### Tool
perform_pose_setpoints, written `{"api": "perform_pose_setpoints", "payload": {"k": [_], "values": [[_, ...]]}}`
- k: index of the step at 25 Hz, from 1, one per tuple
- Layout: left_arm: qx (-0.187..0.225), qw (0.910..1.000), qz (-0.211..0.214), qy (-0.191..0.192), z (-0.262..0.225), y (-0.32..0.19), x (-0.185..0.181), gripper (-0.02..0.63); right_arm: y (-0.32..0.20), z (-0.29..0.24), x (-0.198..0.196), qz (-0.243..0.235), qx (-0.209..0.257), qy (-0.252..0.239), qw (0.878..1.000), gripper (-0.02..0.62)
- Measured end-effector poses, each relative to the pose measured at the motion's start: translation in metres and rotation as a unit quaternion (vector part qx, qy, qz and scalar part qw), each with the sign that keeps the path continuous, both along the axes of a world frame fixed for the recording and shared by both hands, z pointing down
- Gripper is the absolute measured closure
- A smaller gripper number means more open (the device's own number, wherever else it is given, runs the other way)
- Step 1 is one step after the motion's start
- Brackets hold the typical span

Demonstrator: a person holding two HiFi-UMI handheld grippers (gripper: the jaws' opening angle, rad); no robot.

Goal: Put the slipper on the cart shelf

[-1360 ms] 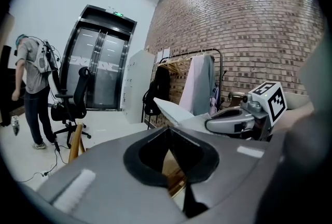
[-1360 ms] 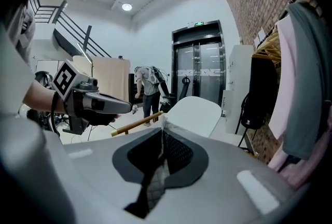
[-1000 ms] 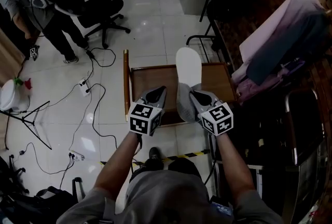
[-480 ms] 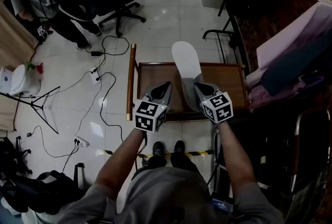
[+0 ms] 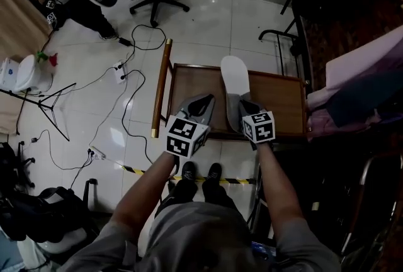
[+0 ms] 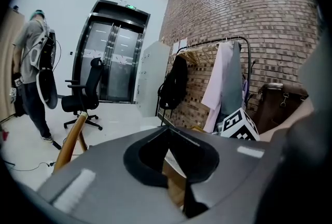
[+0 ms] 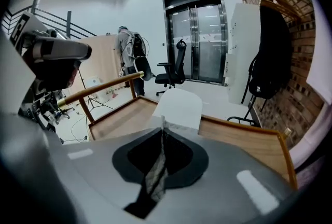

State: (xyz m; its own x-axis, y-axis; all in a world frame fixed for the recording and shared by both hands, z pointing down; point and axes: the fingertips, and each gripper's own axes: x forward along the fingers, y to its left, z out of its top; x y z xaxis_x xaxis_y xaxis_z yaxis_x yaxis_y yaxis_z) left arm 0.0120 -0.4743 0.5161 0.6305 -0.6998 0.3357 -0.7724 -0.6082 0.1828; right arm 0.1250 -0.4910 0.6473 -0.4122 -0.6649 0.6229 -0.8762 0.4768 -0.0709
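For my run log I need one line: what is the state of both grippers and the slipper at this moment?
right gripper: shut on slipper | slipper: over cart shelf, contact unclear | left gripper: shut, empty

We find the cart shelf [image 5: 189, 87] bare on its left part and again on its right part, and a hand-held gripper could come down onto either. Between them the slipper [image 5: 235, 75] stretches front to back over the middle strip. The right hand-held gripper [image 5: 241, 102], clamped on the slipper's near end, and the left hand-held gripper [image 5: 208, 101], jaws together and empty, crowd the near edge. A raised rim [image 5: 277, 77] bars sideways entry. A wooden handle bar [image 5: 160, 88] runs along the left side, and hanging clothes [image 5: 365, 82] close in on the right.
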Motion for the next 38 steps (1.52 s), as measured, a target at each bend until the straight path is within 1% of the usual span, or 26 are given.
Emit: {"api": "perform_pose_setpoints", "payload": {"k": [7,11,18,20,21,23,26,31,38], "values": [[-0.013,0.9999,-0.007,-0.007,0.012,0.005,-0.007,0.6,-0.001,0.041,-0.011,0.019,-0.037,-0.003,0.999,0.589],[-0.018,0.9997,-0.01,-0.011,0.016,0.008,-0.011,0.6,-0.001,0.058,-0.015,0.027,-0.053,0.005,0.998,0.589],[-0.02,0.9997,-0.002,-0.012,0.018,0.012,-0.011,0.598,-0.003,0.071,-0.016,0.032,-0.075,0.0,0.997,0.583],[-0.02,0.9997,0.002,-0.012,0.018,0.014,-0.011,0.598,-0.002,0.068,-0.015,0.035,-0.075,-0.008,0.997,0.565],[-0.02,0.9997,0.004,-0.012,0.018,0.015,-0.011,0.6,-0.002,0.065,-0.014,0.036,-0.072,-0.014,0.997,0.543],[-0.019,0.9997,0.006,-0.012,0.017,0.014,-0.012,0.6,-0.002,0.056,-0.014,0.037,-0.063,-0.029,0.997,0.488],[-0.015,0.9998,0.011,-0.009,0.013,0.015,-0.012,0.6,0.002,0.034,-0.012,0.036,-0.042,-0.042,0.998,0.47],[-0.002,0.9997,0.024,0.004,-0.005,0.016,-0.007,0.6,0.008,-0.025,-0.005,0.033,0.015,-0.055,0.998,0.472],[0.023,0.9984,0.043,0.027,-0.044,0.023,0.003,0.598,0.021,-0.13,-0.001,0.019,0.119,-0.081,0.989,0.525]]}}
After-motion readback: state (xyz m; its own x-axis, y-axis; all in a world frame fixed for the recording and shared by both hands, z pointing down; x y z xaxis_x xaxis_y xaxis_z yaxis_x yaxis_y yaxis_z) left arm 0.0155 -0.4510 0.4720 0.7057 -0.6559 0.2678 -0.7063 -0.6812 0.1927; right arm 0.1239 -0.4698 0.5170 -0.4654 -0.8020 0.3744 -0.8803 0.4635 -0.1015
